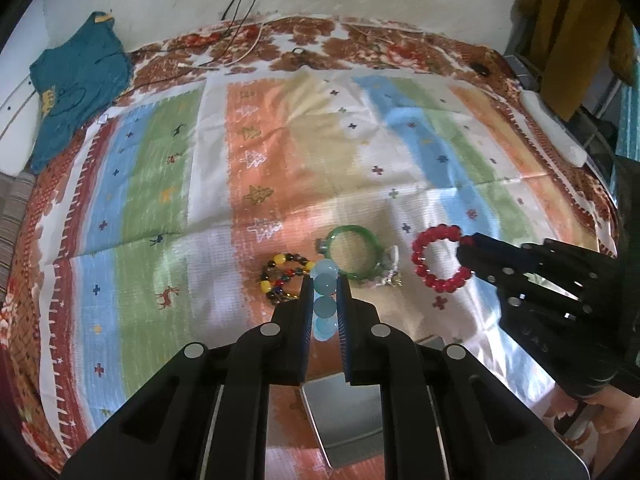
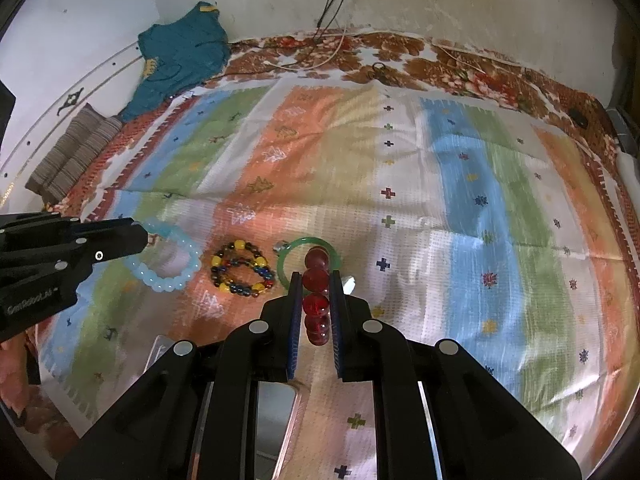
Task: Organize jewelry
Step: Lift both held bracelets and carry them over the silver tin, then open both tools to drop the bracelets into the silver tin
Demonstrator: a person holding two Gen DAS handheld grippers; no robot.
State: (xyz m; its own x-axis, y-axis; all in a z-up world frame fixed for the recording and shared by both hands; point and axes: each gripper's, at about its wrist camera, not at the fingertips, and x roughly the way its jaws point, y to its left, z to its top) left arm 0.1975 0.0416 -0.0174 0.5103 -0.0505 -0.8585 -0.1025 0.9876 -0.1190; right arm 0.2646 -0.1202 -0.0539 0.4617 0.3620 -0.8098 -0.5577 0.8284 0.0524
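Observation:
My left gripper (image 1: 325,280) is shut on a pale blue bead bracelet (image 1: 325,292), held above the striped cloth; in the right wrist view it shows as a ring (image 2: 164,264) at the left gripper's tip (image 2: 142,234). My right gripper (image 2: 316,280) is shut on a red bead bracelet (image 2: 316,304); in the left wrist view it shows as a red ring (image 1: 438,258) at the right gripper's tip (image 1: 466,248). A multicolour bead bracelet (image 1: 282,278) (image 2: 242,268) and a green bangle (image 1: 353,250) (image 2: 309,260) lie on the cloth between them.
A metal tray (image 1: 344,420) (image 2: 276,420) lies on the cloth under my grippers. A small silver piece (image 1: 386,272) lies by the bangle. A teal garment (image 1: 76,88) sits at the far left, with cords (image 1: 240,20) at the wall.

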